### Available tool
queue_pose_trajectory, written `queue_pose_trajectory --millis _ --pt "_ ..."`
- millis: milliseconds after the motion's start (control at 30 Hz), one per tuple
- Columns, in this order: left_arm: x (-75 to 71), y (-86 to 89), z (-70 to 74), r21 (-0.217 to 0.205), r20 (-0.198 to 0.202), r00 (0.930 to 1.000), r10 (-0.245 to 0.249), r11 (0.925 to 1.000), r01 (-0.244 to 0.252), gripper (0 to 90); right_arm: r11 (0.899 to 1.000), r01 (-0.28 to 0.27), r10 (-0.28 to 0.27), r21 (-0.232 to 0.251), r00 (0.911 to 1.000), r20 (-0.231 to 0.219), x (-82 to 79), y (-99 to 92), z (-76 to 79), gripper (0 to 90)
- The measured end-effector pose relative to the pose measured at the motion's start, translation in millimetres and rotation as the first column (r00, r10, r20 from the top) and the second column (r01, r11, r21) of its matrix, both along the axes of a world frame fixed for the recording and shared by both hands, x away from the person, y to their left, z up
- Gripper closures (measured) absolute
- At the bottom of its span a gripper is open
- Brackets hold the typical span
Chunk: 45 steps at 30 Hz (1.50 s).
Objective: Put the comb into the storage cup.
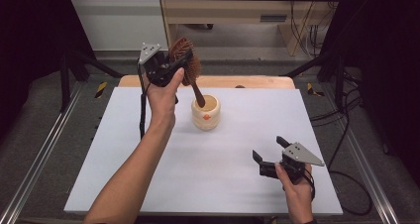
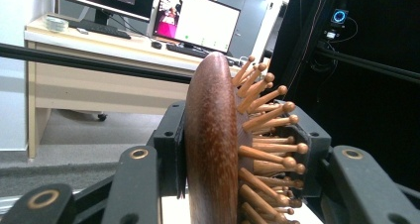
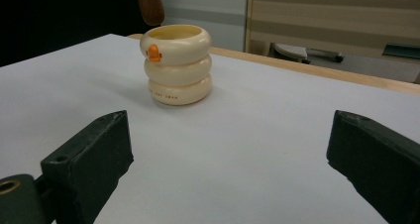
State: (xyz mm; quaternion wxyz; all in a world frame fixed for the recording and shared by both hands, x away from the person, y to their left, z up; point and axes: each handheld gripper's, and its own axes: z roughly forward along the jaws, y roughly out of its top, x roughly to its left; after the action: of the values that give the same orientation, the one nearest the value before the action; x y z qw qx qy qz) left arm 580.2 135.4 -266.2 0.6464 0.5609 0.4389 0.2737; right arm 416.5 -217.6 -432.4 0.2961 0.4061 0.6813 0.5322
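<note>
hairbrush handle, cut off at top edge

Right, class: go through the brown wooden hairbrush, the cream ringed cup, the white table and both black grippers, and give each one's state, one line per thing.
Brown wooden hairbrush: held above the table, handle tip dipping at the cup's mouth.
Cream ringed cup: upright on the table.
Left gripper: shut on the hairbrush head.
Right gripper: open, holding nothing, low over the table's near right.
White table: flat, bearing the cup.

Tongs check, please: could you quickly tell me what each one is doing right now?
Left tongs: shut on the brush, handle tip at the cup.
Right tongs: open, holding nothing.
</note>
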Motion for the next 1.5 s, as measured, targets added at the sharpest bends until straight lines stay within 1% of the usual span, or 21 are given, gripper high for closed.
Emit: queue_pose_trajectory --millis 200,300,567,833,1033,1333,1500 --pt "0.9 -0.6 -0.3 0.005 0.008 1.0000 0.002 1.0000 -0.002 51.1 1.000 0.002 -0.001 -0.013 0.9999 0.014 0.0 0.5 -0.5 4.2" --pt "1.1 -2.0 -0.5 0.017 0.012 0.9999 0.002 0.9998 -0.002 51.1 1.000 0.001 -0.001 -0.018 0.9999 0.017 -0.4 1.3 -0.6 4.3" --pt "2.6 -6.1 -2.4 0.024 0.013 0.9999 0.003 0.9997 -0.003 51.1 1.000 0.005 -0.004 -0.028 0.9996 0.029 -0.5 1.2 -0.9 4.4" --pt "5.0 -8.4 -5.9 0.044 0.013 0.9999 0.008 0.9990 -0.008 51.1 1.000 0.001 0.000 -0.028 0.9996 0.029 -0.5 1.7 -0.9 4.4" --pt "6.0 -13.0 -8.4 0.035 0.010 0.9999 0.002 0.9994 -0.002 51.0 1.000 0.004 -0.003 -0.027 0.9995 0.030 -0.4 1.6 -1.1 4.2" --pt "11.2 -17.5 -14.3 0.031 0.006 1.0000 0.008 0.9995 -0.008 50.9 1.000 0.003 -0.002 -0.030 0.9995 0.032 -0.6 1.5 -1.2 3.9" --pt "13.6 -19.1 -16.9 0.029 0.010 0.9999 0.012 0.9995 -0.013 50.9 0.999 0.004 -0.003 -0.032 0.9995 0.033 -0.3 1.4 -1.5 3.8"
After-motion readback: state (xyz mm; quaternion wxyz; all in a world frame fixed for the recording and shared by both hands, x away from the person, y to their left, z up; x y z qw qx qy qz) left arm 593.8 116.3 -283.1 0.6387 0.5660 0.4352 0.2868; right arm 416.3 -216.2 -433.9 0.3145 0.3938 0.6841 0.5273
